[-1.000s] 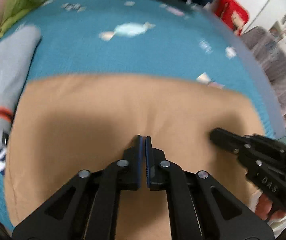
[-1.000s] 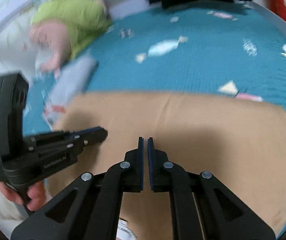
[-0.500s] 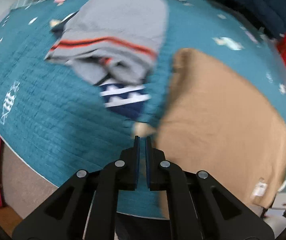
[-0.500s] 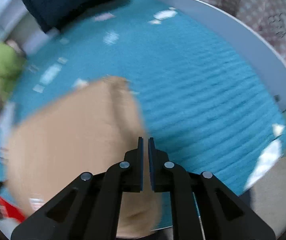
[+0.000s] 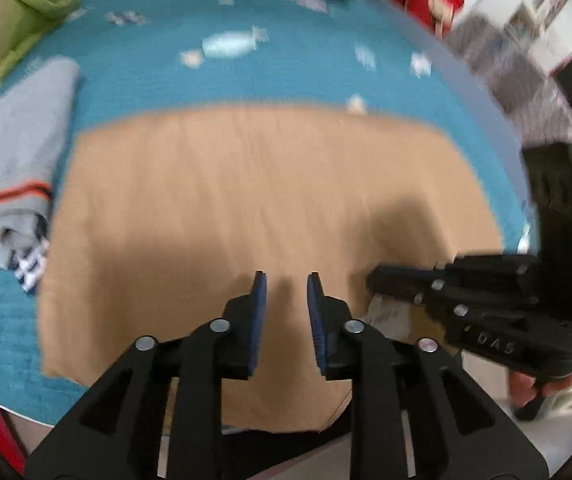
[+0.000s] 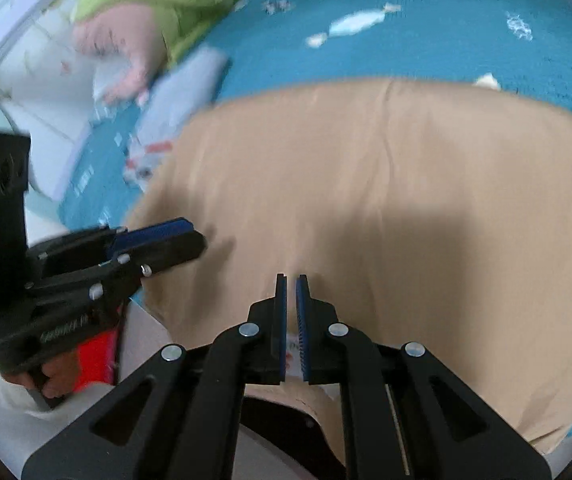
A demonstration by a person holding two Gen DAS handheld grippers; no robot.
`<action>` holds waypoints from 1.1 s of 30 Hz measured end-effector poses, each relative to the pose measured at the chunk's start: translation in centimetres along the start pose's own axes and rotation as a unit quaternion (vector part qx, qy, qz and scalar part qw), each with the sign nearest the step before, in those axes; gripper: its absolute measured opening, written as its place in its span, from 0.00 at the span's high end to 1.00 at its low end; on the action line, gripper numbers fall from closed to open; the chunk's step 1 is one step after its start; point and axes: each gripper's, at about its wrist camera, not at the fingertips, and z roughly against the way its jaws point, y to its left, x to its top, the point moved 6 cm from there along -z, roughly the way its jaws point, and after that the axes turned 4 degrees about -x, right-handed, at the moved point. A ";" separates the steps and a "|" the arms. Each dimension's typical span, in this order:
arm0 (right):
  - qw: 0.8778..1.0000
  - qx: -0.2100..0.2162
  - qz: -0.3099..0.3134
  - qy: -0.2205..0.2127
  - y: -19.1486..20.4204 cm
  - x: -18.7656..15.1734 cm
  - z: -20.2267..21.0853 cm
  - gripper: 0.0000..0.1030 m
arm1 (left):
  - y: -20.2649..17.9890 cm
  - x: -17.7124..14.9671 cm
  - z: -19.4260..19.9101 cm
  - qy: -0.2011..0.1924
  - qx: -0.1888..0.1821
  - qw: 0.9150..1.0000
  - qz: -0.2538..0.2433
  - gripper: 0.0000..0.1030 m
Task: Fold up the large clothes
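Both grippers have swung back from the side edges of the tan garment to its near middle, and the left gripper has just been parting its jaws, which now stand apart with nothing between them. The right gripper shows only a thin slit between its pads, likewise empty. That garment lies spread flat on the teal bedspread, its near hem hanging slightly over the bed's near edge. One risk is that a pinch here gathers both layers or too little cloth, so the fold would drag crooked; another is that pulling the hem nearward slides the whole piece off the bed. To the left, a grey striped garment lies just beside the tan edge and could snag. Far across the bedspread there is open room for a fold; the right edge is close to the bed's rim.
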 end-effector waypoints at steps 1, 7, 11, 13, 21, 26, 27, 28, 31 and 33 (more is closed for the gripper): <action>1.000 -0.012 -0.003 0.008 -0.7 -0.4 -0.4 0.94 | 0.4 -0.9 -1.3 0.026 0.012 1.000 0.002 0.79; 0.995 -0.080 -0.060 0.028 -8.3 -4.3 1.7 1.00 | 6.2 -4.2 -1.7 0.053 0.031 0.995 0.077 0.84; 0.981 -0.121 -0.148 0.018 -14.3 -6.0 4.7 1.00 | 10.8 -5.4 0.1 0.050 0.052 0.987 0.144 0.97; 0.976 -0.139 -0.165 0.013 -15.3 -6.2 5.9 1.00 | 11.5 -5.6 1.2 0.048 0.048 0.985 0.161 0.97; 0.980 -0.143 -0.123 -0.067 -11.3 -1.0 8.6 0.94 | 8.9 -0.7 6.5 -0.056 0.071 0.991 0.102 0.73; 0.971 -0.158 -0.177 -0.003 -16.4 -3.9 4.3 0.99 | 12.4 -2.4 0.6 0.004 0.121 0.985 0.125 0.75; 0.970 -0.135 -0.200 -0.015 -16.6 -4.2 4.0 0.99 | 12.7 -2.8 -0.1 -0.002 0.115 0.985 0.127 0.75; 0.968 -0.118 -0.221 -0.031 -16.8 -4.4 4.2 1.00 | 12.9 -2.8 -0.1 -0.014 0.115 0.985 0.128 0.75; 0.964 -0.114 -0.235 -0.042 -16.8 -4.3 4.8 0.99 | 12.8 -2.5 0.3 -0.023 0.116 0.982 0.145 0.75; 0.963 -0.112 -0.240 -0.046 -16.5 -4.3 5.2 0.95 | 12.7 -2.6 0.8 -0.023 0.117 0.981 0.152 0.75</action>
